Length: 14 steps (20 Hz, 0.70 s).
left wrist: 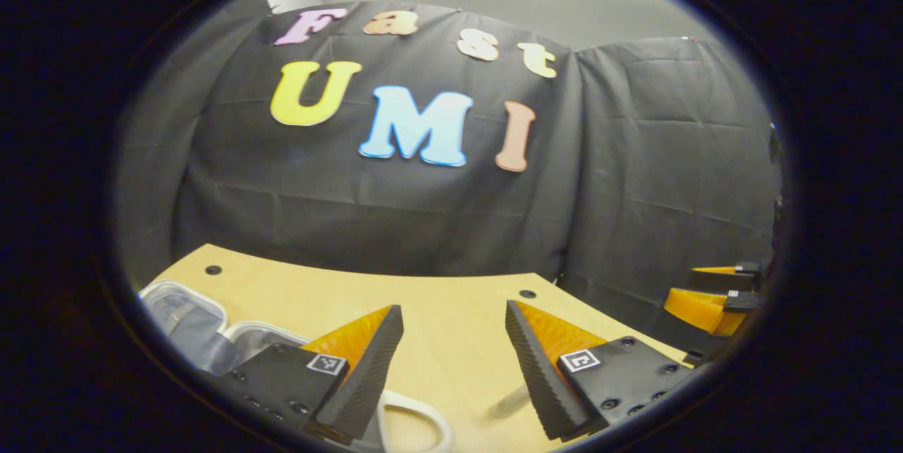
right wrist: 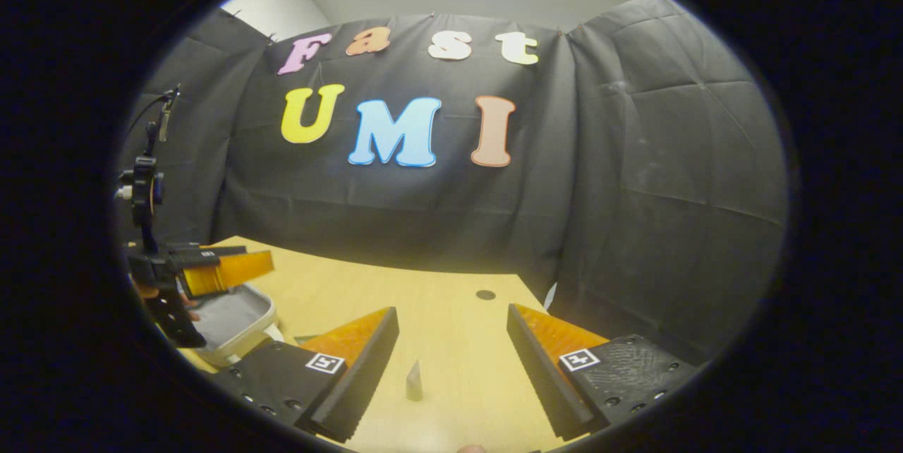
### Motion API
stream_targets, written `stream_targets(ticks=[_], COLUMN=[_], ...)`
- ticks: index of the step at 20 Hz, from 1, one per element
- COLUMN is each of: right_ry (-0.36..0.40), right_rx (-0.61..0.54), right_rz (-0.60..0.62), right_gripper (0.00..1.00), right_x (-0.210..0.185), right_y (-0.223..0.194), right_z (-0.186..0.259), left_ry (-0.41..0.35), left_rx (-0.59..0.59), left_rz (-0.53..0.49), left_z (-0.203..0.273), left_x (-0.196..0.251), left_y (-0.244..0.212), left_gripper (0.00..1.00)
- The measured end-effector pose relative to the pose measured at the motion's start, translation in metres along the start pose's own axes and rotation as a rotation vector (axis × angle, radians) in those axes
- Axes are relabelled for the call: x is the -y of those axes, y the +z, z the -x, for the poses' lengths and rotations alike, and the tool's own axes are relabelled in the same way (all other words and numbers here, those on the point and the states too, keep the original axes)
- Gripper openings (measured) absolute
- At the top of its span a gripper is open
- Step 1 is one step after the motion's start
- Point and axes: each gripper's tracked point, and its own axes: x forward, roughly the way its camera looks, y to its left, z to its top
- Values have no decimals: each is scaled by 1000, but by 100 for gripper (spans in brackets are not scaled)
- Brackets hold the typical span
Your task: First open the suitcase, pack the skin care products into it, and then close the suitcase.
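The small suitcase lies open at the table's left, with white rims and grey lining; its near half also appears in the right gripper view. My left gripper is open above the table, with nothing between its fingers. It is seen from the side as the left gripper hovering over the suitcase's edge. My right gripper is open too. A small pale tube stands on the table just below its gap, touching neither finger. A white ring-shaped thing lies under the left gripper.
The light wooden table has dark round holes near its far edge, with the black cloth wall close behind. The right gripper hangs past the table's right edge. A blurred pale object lies by the left gripper's right finger.
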Motion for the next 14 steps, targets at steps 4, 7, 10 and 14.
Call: stream_targets(ticks=[4,7,10,14], right_ry=[32,48,70,108], right_rx=[-10,-21,-37,-60], right_rz=[9,5,25,16], right_gripper=[94,94,94,94], right_x=[4,5,2,-8], right_y=[-8,-15,-22,-33], right_z=[-2,-2,-3,-9], left_ry=[-59,-69,-68,-37], left_rx=[-41,-105,-183,-252], left_rz=[-43,-61,-80,-77], left_z=[-20,-31,-43,-53], left_x=[50,61,64,58], left_y=[-47,-103,-155,-188], left_gripper=[94,94,93,76])
